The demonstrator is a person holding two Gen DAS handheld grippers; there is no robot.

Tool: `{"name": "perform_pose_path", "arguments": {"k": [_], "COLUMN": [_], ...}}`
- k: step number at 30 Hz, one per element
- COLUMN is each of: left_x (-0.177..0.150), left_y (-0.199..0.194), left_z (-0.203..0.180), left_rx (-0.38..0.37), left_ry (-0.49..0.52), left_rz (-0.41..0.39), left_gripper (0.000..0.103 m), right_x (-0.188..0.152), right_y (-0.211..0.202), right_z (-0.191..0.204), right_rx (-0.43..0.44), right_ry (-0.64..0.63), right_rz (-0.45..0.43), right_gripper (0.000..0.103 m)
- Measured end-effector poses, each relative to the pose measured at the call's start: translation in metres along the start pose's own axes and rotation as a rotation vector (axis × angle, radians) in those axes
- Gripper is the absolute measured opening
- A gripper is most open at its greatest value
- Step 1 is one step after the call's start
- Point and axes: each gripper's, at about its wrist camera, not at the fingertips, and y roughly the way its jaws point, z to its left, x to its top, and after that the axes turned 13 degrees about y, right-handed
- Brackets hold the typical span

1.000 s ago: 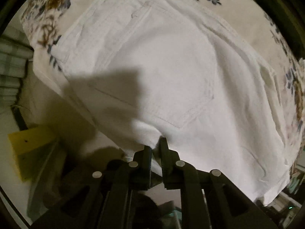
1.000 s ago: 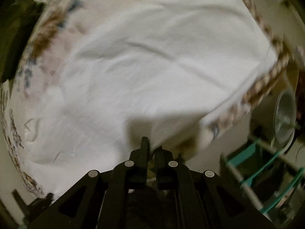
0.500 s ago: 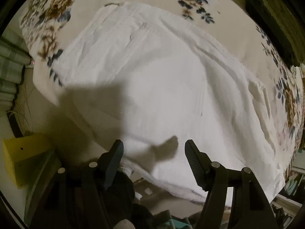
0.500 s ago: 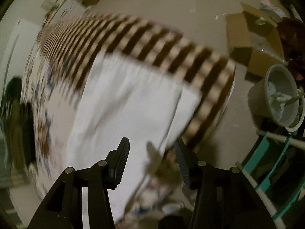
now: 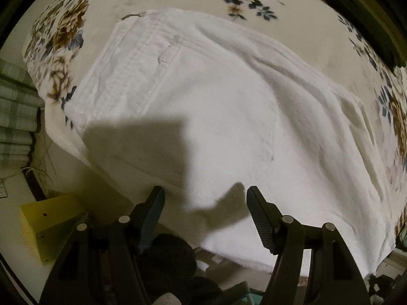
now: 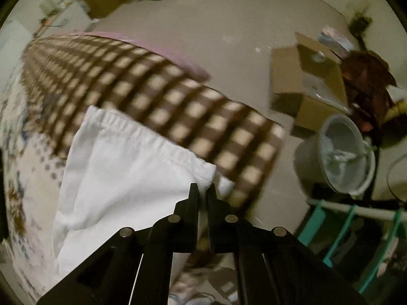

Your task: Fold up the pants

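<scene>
White pants [image 5: 208,117] lie spread on a floral bed sheet [image 5: 63,28], back pocket and waistband seams showing. My left gripper [image 5: 205,198] is open and empty, just above the near edge of the pants. In the right wrist view the hem end of the white pants [image 6: 122,167] lies on the bed beside a brown checked blanket [image 6: 157,94]. My right gripper [image 6: 202,193] is shut on the near corner of the hem.
A yellow box [image 5: 48,218] and dark items sit below the bed edge on the left. On the floor to the right are a cardboard box [image 6: 305,91], a grey bucket [image 6: 340,152] and a teal rack [image 6: 356,231].
My left gripper opened and let go of the pants, then backed off slightly. My right gripper opened, swung to the hem end of the pants and shut on its corner.
</scene>
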Motion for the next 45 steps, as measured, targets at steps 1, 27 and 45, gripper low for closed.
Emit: {"name": "perform_pose_path", "arguments": {"k": [1,27,45], "left_x": [0.000,0.122,0.087], "left_y": [-0.003,0.027,0.038], "left_z": [-0.005,-0.172,-0.204], "left_rx": [0.000,0.017,-0.104], "left_ry": [0.007,0.384,0.455], "left_rz": [-0.001,-0.043,0.001], "left_gripper": [0.065,0.065,0.067], "right_x": [0.000,-0.182,-0.060], "right_y": [0.007,-0.007,-0.003], "right_z": [0.002,0.202,-0.025], "right_rx": [-0.035,0.259,0.306], "right_ry": [-0.037,-0.043,0.089], "right_rz": [0.032,0.396,0.180], "right_gripper": [0.006,0.006,0.061]}}
